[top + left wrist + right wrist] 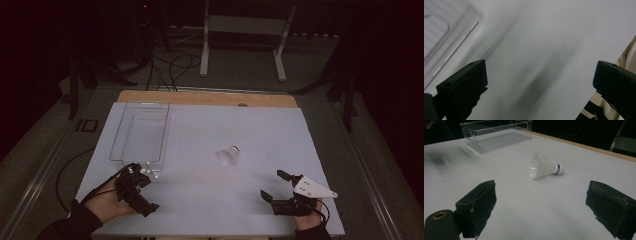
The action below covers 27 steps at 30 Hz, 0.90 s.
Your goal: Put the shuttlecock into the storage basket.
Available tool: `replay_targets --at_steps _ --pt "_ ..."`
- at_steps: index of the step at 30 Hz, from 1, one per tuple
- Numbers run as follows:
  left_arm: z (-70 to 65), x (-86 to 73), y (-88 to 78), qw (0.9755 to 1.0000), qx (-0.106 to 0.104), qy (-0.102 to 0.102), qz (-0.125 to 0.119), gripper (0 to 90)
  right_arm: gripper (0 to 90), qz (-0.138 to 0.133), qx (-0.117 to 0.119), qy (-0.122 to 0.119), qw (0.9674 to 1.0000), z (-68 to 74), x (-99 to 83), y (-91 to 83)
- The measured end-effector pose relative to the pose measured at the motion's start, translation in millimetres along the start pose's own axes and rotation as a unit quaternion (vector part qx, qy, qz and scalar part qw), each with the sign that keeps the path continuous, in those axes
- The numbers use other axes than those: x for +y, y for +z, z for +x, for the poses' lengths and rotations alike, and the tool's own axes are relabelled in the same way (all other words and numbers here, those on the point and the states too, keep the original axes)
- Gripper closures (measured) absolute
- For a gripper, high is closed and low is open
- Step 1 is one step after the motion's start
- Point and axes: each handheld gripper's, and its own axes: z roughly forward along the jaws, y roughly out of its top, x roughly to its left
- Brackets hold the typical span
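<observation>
Right gripper (276, 190) low over the near right of the table (260, 130), jaws wide apart, nothing between them. Same jaws spread to either edge of the right gripper view (541, 202), bare white surface in the gap. Shuttlecock (545, 167) lying on its side straight ahead of that gap, well beyond the fingertips (485, 192), touching neither; cork with blue band turned toward the right jaw's side, feather skirt toward the left.

Left gripper (142, 192) at the near left, held in a hand (107, 202), jaws also apart and empty. Shuttlecock (229, 155) well off to its right in the high view, near the middle of the table, roughly between the two grippers but farther out than both.

Left gripper view (540, 75) blurred: open jaws, white table between them, a corner of the clear bin (446, 32) at upper left, striped sleeve (624, 62) at the right edge.

Blue band and single feathers plain in the right gripper view, a white smudge from above. Whole layout plain from above: bin (142, 130) lengthwise on the far left of the table, just beyond the left gripper, well apart from the shuttlecock. Bin (496, 135) at far left beyond the shuttlecock in the right gripper view. Farthest, a white stand (205, 45) on the dark floor.
</observation>
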Motion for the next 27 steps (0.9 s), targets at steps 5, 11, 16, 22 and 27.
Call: replay_targets --at_steps 5,11,16,22,27 --pt "-1.0 10.0 2.6 0.9997 -0.002 0.004 0.023 0.0 9.3 0.001 0.001 0.002 1.0 -0.3 0.0 -0.3" --pt "-0.6 22.2 1.5 0.9996 -0.009 0.01 0.025 0.0 9.3 0.001 0.002 0.001 1.0 0.1 0.2 -0.1" --pt "0.9 29.2 6.4 0.9991 -0.013 0.008 0.039 0.0 9.3 0.003 0.001 0.001 1.0 -0.4 0.0 0.1" --pt "-3.4 38.5 9.3 0.9991 -0.017 0.018 0.036 0.0 9.3 0.003 0.001 0.002 1.0 -0.2 0.1 0.0" --pt "-8.4 49.4 10.6 0.9983 -0.025 0.03 0.044 0.0 9.3 0.006 0.002 0.001 1.0 -0.3 -0.3 0.8"
